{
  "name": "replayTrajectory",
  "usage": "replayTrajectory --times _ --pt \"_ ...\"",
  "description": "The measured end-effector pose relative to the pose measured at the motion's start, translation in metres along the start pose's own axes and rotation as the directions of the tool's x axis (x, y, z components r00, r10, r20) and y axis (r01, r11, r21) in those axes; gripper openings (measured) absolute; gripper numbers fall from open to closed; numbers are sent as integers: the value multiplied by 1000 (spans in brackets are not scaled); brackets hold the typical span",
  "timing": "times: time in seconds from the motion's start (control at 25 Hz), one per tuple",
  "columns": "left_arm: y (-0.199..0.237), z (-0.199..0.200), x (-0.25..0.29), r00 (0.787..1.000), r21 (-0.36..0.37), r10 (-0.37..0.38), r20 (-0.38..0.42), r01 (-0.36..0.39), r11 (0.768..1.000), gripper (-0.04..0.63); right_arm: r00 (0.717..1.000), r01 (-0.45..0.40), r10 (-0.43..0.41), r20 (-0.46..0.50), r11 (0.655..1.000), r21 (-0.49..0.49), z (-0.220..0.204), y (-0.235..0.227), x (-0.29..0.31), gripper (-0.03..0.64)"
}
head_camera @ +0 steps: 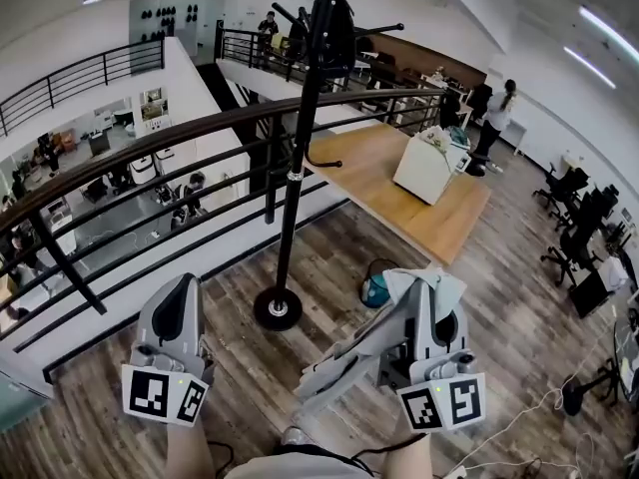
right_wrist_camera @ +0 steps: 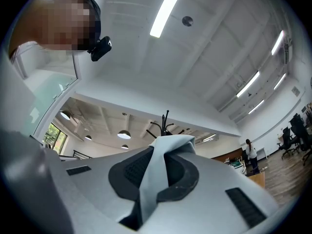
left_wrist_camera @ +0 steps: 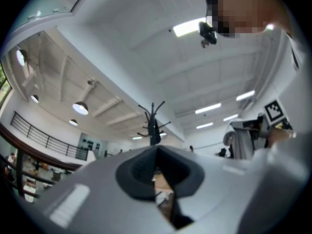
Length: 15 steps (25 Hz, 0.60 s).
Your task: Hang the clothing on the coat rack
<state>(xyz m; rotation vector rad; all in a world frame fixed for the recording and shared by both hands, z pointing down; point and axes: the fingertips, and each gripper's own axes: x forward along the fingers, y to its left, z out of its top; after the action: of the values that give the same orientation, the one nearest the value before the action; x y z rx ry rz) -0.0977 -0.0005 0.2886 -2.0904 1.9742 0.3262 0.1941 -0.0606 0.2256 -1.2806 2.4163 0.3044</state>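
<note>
Holding grey clothing (head_camera: 344, 362) pinched in R tongs (head_camera: 427, 285); L tongs (head_camera: 180, 289) closed, empty; coat rack (head_camera: 300, 138) ahead, nothing hung yet.

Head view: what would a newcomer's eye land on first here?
The tall black coat rack stands dead centre on the wood floor, just in front of the mezzanine railing. Next comes the right gripper at lower right, its jaws shut on a pale grey garment that drapes off it. The left gripper at lower left holds nothing.
</note>
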Motion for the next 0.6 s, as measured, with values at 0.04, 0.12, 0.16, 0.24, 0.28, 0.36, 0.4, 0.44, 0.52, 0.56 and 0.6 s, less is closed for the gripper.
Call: replayTrajectory --times 0.04,0.12,0.16,0.24,0.28,0.36,0.4,0.44,0.52,0.56,0.6 --pt "-2 -2 8 1000 2 3 4 -3 1000 8 1000 -6 6 5 1000 1 -2 -6 6 9" --pt "-5 -6 22 1000 4 10 11 -10 1000 6 1000 -20 20 10 1000 3 -7 -16 17 9" --pt "-7 -9 28 1000 5 14 13 -14 1000 8 1000 -29 29 12 1000 4 -10 -20 23 9" --pt "-9 -15 37 1000 11 21 10 -21 1000 8 999 -42 42 15 999 13 -17 -28 32 9" --pt "-10 -17 41 1000 16 23 7 -24 1000 6 999 -46 46 17 999 20 -19 -31 36 9" --pt "-9 -19 48 1000 25 29 -3 -29 999 6 999 -51 50 18 998 31 -22 -36 44 9" --pt "-8 -17 52 999 28 33 -6 -33 999 8 999 -53 52 16 998 35 -22 -37 48 9" --pt "-5 -15 55 999 30 38 -7 -38 999 8 998 -54 54 13 998 38 -22 -38 53 9" --pt "-1 -14 61 999 36 47 -7 -46 998 6 998 -56 56 10 997 47 -25 -41 61 8" --pt "-2 -16 64 999 39 48 -8 -47 998 8 998 -56 55 10 997 50 -28 -45 63 8" --pt "-4 -21 68 999 40 47 -11 -47 998 8 998 -55 55 8 997 51 -32 -49 64 9"
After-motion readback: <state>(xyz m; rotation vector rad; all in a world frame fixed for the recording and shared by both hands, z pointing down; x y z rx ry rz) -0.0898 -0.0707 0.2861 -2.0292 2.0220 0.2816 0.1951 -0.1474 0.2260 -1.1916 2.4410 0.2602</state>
